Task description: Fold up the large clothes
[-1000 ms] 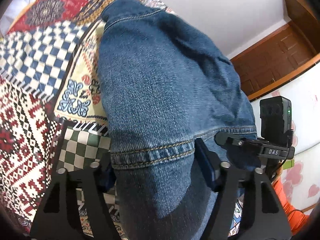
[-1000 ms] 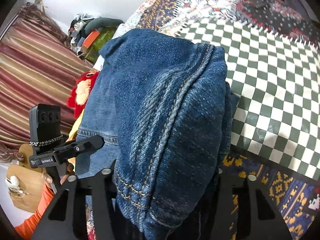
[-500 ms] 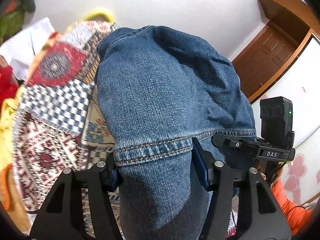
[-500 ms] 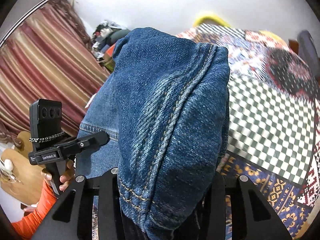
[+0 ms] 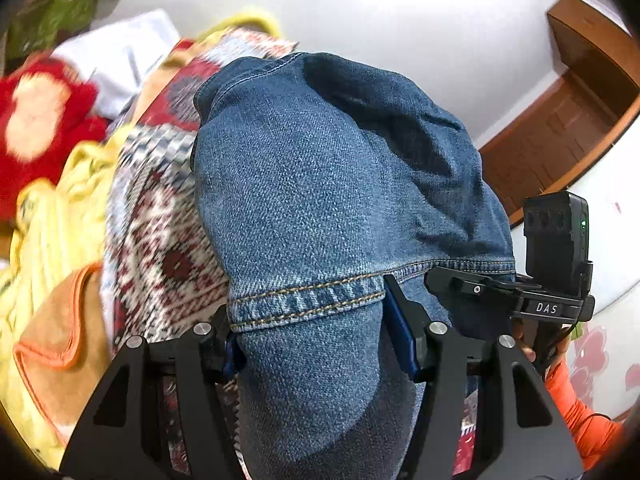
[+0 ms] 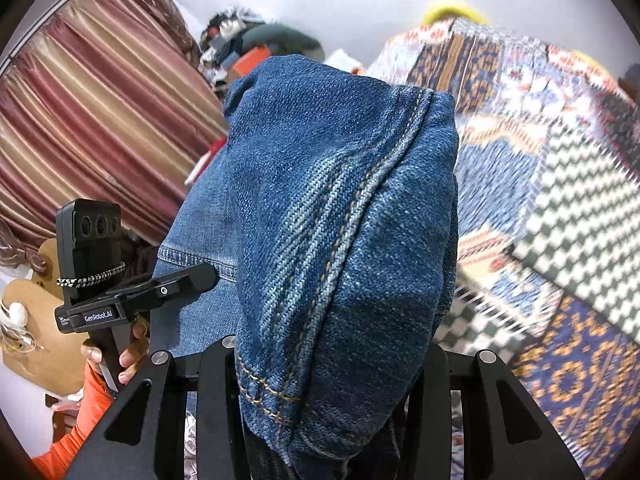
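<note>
A patchwork quilt (image 6: 568,184) covers the bed and fills most of the room below, blurred in both views. Over it hang the jeans (image 5: 320,200), bunched thick and lifted clear of the quilt, carried between the two tools. The denim drapes forward over each set of fingers, so a good part of it hides what lies beneath.

The left gripper (image 5: 316,336) is clamped on a stitched hem, its blue pads pressing either side of the fold. The right gripper (image 6: 324,364) is narrower and closed on a heavy seam with several layers stacked in it. A hand (image 6: 120,352) in an orange sleeve holds the left tool's handle.

To my eye the folding is partway through: the jeans look already doubled, since both grips hold more than one layer. What remains, I'd guess, is to lay the bundle back on the quilt, flatten it and make a last fold. Nothing lies neat yet.

At the far edge sit a red toy (image 5: 36,120) and some yellow cloth (image 5: 52,216).
</note>
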